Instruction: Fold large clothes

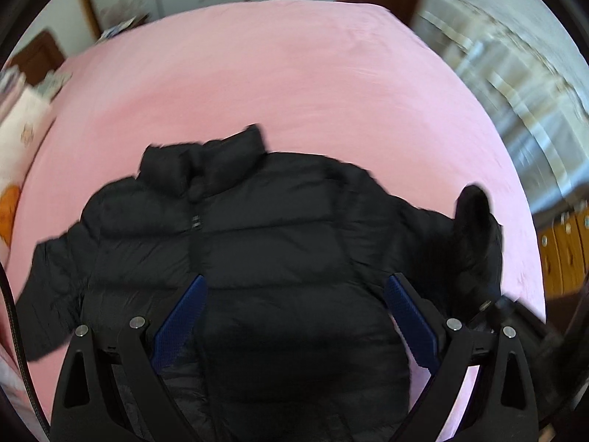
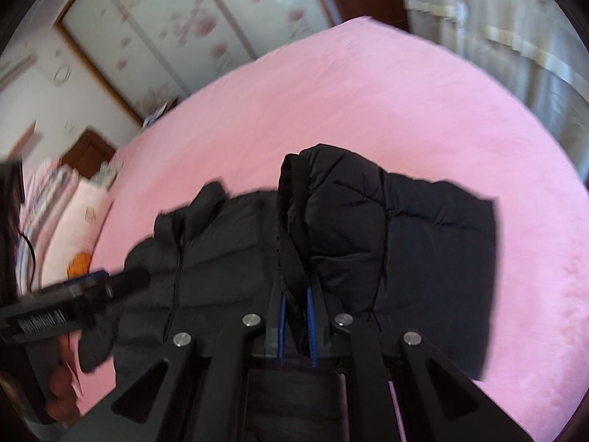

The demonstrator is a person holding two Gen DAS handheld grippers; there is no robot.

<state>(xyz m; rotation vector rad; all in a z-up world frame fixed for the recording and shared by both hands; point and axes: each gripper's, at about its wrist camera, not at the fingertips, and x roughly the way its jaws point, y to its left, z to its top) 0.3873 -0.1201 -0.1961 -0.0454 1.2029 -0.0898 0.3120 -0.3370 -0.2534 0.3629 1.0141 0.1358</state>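
Observation:
A black puffer jacket (image 1: 272, 243) lies front up on the pink bed (image 1: 294, 81), collar away from me. My left gripper (image 1: 294, 287) is open and hovers over the jacket's lower front, its blue pads wide apart. My right gripper (image 2: 295, 294) is shut on the cuff of the jacket's right sleeve (image 2: 368, 228) and holds it lifted and bent over above the body. In the left wrist view that raised sleeve (image 1: 475, 228) stands up at the right. The left gripper shows in the right wrist view (image 2: 73, 305) at the left, held by a hand.
Pillows and folded bedding (image 1: 18, 140) lie at the bed's left edge. A wardrobe with flowered sliding doors (image 2: 165, 37) stands beyond the bed. Curtains (image 1: 515, 66) hang at the right, with a wooden cabinet (image 1: 563, 254) beside the bed.

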